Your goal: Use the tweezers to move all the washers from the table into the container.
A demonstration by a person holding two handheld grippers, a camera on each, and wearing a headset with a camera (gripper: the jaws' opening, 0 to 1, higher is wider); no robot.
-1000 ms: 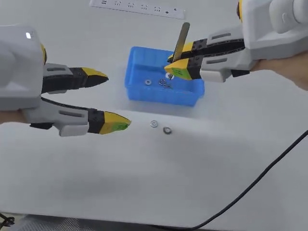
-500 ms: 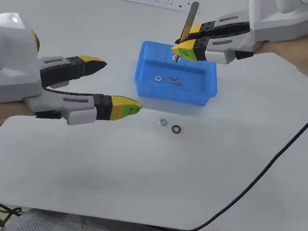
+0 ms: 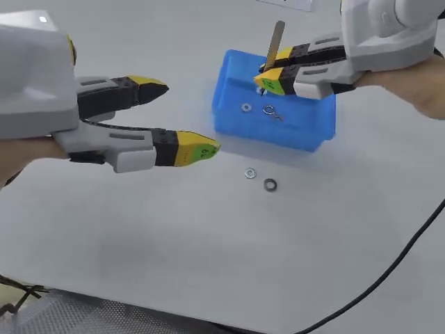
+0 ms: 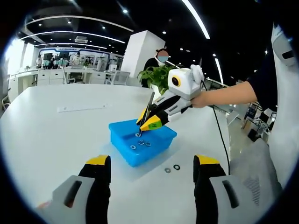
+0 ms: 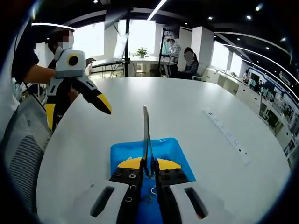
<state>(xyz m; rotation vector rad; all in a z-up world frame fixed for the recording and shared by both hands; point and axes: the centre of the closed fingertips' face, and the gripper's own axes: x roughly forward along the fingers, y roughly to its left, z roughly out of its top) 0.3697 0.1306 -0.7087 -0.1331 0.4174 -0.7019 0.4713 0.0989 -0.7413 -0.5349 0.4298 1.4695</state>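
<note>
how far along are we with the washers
Partly done. At least two washers lie in the blue container. The right gripper is shut on the tweezers, tips over the container; whether they carry a washer is unclear. Two loose washers are left on the table. The left gripper is open, holding nothing.

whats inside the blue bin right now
A few washers lie on the bin floor. The right gripper with the tweezers covers part of the far side, so anything there is hidden.
</note>
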